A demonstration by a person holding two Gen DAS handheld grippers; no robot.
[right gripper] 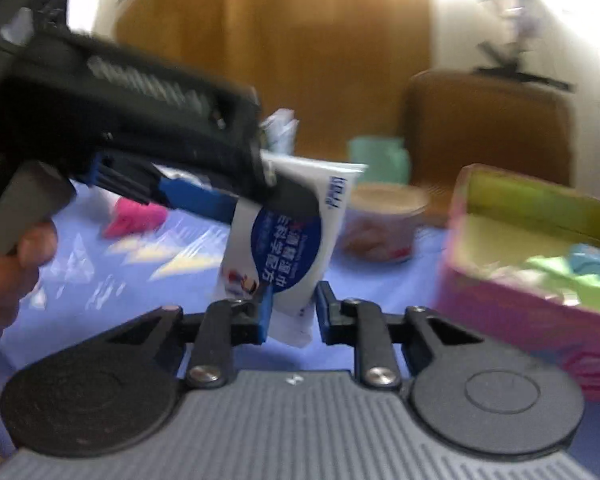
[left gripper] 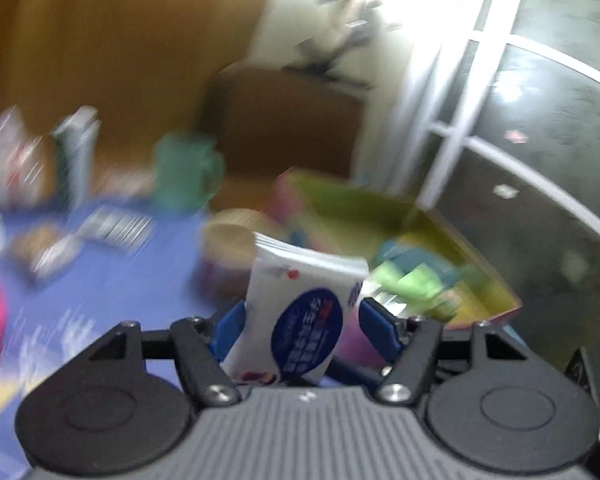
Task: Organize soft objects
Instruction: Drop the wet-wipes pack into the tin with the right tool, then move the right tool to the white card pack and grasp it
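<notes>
While raised above the bench (right gripper: pixel 100 280), white tissue pack (left gripper: pixel 300 308) pinched mid-body by left gripper (left gripper: pixel 302 326). Lower corner between right gripper (right gripper: pixel 292 312) pads, contact uncertain. Right of pack, pink box (right gripper: pixel 520 308) holding green and blue cloths (right gripper: pixel 572 276).

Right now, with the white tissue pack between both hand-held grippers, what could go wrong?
1. The left hand-held gripper holds the tissue pack in the air, while its lower end sits between the fingers of the right hand-held gripper. Pulling apart might tear the soft wrapper or tug it loose.
2. The bowl stands close beside the pink box; a low carry could knock it.
</notes>
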